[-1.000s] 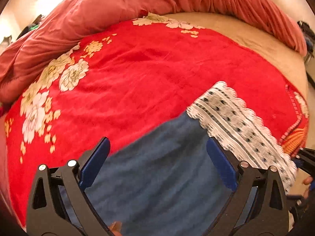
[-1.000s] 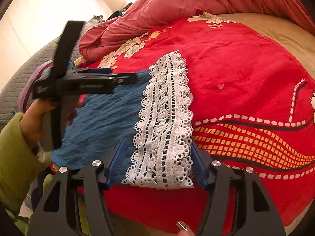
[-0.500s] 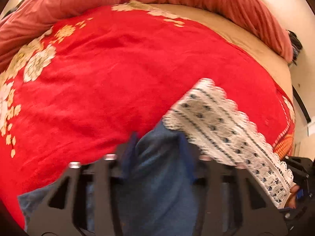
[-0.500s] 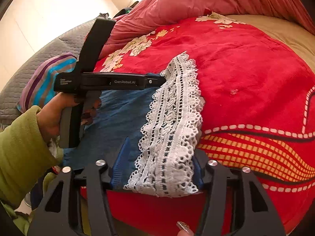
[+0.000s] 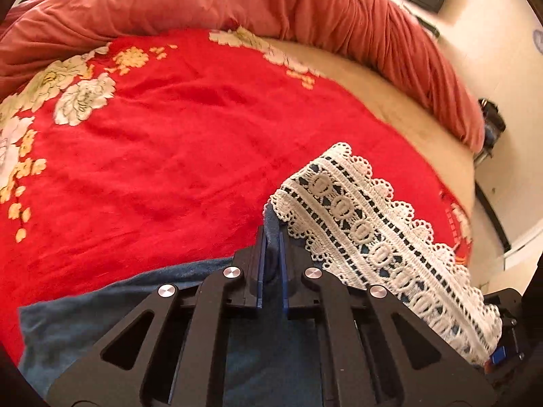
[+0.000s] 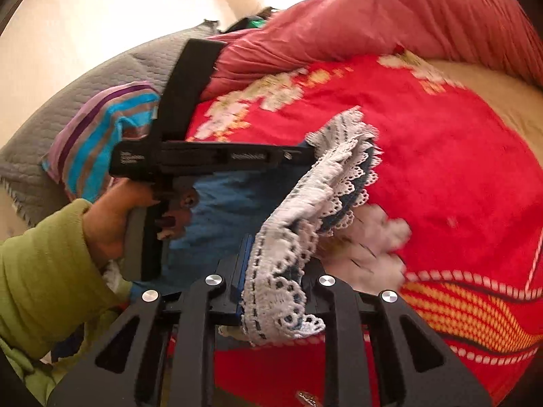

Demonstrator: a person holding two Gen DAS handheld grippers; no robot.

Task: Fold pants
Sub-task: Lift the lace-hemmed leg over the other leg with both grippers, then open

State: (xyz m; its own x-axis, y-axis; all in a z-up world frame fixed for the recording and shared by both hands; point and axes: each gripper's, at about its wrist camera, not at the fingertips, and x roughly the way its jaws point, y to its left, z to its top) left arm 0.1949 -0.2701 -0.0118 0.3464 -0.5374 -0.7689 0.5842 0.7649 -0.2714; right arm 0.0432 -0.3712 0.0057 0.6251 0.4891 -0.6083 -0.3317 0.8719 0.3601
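Observation:
Blue pants (image 5: 101, 322) with a white lace hem (image 5: 366, 230) lie on a red flowered blanket (image 5: 169, 152). My left gripper (image 5: 271, 237) is shut on a pinch of the blue cloth just beside the far end of the lace. From the right wrist view a hand (image 6: 108, 220) in a green sleeve holds that left gripper (image 6: 305, 153) level, with its tip at the lace's far corner. My right gripper (image 6: 275, 257) has the near end of the lace hem (image 6: 305, 210) bunched between its pads, its jaws closing on it, and the hem rises off the blanket.
A rolled pink duvet (image 5: 271, 0) runs along the back of the bed, with bare beige sheet (image 5: 407, 108) to the right. A striped cloth (image 6: 95, 129) and a grey quilted cover (image 6: 101, 68) lie to the left. The red blanket (image 6: 441, 169) spreads flat beyond the pants.
Both grippers closed from wide open onto the pants: the left on blue cloth, the right on the lace. The hem, flat before, is now bunched and lifted.

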